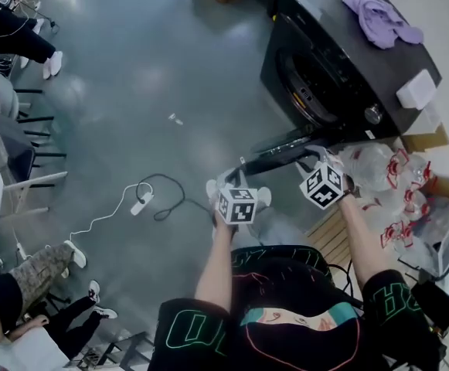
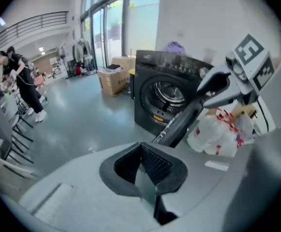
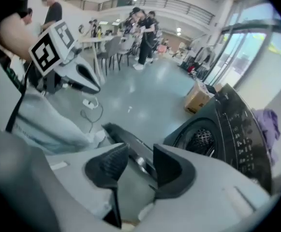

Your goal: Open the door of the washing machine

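A black washing machine stands at the upper right of the head view, its drum opening uncovered. Its door hangs swung out toward me. My right gripper is at the door's free end, and in the right gripper view the jaws stand open, with the door's edge showing in the gap and the pads apart from it. My left gripper is raised to the left of the door, off it. In the left gripper view its jaws are shut on nothing, and the machine and its door lie ahead.
A purple cloth and a white box lie on the machine's top. Plastic bags and a wooden pallet are to its right. A power strip with cable lies on the floor. Chairs and people are at the left.
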Demonstrator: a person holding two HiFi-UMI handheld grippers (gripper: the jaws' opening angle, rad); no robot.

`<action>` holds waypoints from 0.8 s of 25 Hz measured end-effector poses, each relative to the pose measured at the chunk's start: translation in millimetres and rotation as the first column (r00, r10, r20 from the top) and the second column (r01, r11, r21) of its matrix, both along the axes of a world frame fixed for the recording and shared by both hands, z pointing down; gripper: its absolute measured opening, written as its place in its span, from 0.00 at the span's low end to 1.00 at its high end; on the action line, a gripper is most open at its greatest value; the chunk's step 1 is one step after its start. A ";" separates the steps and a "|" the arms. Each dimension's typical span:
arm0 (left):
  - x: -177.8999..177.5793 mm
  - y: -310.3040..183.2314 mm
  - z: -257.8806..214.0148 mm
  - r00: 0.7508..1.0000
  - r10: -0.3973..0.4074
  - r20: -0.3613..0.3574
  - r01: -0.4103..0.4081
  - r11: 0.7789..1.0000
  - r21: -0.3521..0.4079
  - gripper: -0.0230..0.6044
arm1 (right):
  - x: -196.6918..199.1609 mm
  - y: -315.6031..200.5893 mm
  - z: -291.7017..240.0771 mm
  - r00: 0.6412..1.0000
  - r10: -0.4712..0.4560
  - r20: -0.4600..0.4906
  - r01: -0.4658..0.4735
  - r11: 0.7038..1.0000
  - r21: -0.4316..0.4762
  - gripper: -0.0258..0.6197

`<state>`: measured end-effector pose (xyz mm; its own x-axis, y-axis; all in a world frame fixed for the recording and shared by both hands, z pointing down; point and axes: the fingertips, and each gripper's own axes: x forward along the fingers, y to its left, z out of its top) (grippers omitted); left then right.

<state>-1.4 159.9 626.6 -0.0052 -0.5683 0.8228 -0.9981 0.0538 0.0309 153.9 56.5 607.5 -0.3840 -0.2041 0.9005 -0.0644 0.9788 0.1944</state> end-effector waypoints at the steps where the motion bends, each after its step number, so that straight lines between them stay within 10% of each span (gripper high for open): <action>1: -1.6 -2.1 -14.6 0.999 -0.037 -0.014 0.038 0.999 0.033 0.05 | -7.8 0.3 -10.9 0.995 0.060 0.080 -0.057 0.998 -0.036 0.29; 4: -10.2 -13.1 -65.2 0.991 -0.126 -0.048 0.133 0.979 0.157 0.05 | -30.7 -5.7 -49.9 0.911 0.260 0.320 -0.214 0.961 -0.174 0.16; 8: -54.4 -48.8 -159.1 0.973 -0.229 0.001 0.213 0.906 0.366 0.05 | -75.3 -33.5 -128.1 0.692 0.412 0.592 -0.257 0.908 -0.332 0.04; 15: -82.3 -105.3 -360.5 0.930 -0.346 0.126 0.143 0.654 0.743 0.05 | -117.5 -89.5 -302.2 0.355 0.412 0.839 -0.217 0.909 -0.355 0.04; 18: -93.1 -97.0 -412.6 0.899 -0.427 0.098 0.167 0.542 0.824 0.05 | -120.9 -99.2 -357.1 0.281 0.346 0.895 -0.232 0.930 -0.287 0.04; 20: -92.9 -91.5 -428.4 0.897 -0.431 0.099 0.151 0.509 0.847 0.05 | -118.6 -98.4 -372.7 0.278 0.295 0.914 -0.251 0.941 -0.228 0.04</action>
